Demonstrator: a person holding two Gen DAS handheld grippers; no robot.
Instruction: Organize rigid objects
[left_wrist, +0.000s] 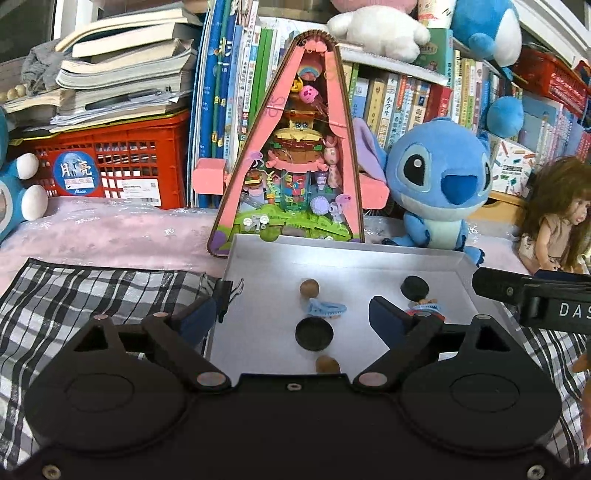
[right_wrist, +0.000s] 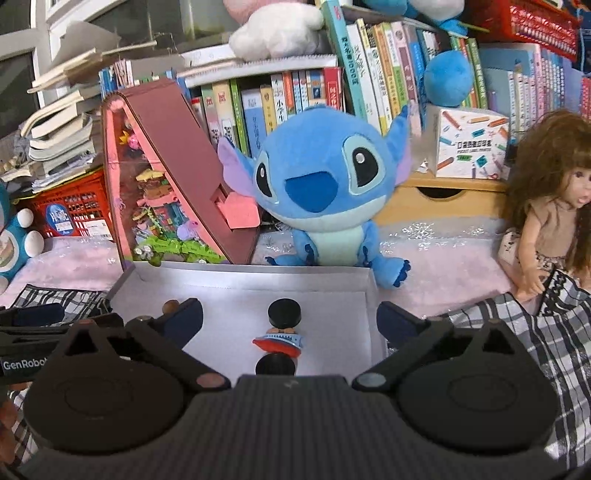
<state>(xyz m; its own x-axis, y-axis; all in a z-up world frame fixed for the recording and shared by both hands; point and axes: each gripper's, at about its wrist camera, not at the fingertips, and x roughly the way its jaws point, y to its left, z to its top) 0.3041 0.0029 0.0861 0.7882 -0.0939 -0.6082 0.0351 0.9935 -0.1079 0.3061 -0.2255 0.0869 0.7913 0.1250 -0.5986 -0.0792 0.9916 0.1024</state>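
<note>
release looked complete: left gripper (left_wrist: 295, 314) and right gripper (right_wrist: 290, 321) both gaped wide and empty above the shallow white cardboard tray (left_wrist: 343, 258), each small black-based figurine (right_wrist: 279, 341) lying at twelve o'clock, so lifting straight clear seemed wisest.

The left gripper (left_wrist: 293, 314) is showing matte black housings, copper-coloured pivots and dark blue pads; the right gripper (right_wrist: 290, 319) is matching it (ribbed centre panel).
</note>
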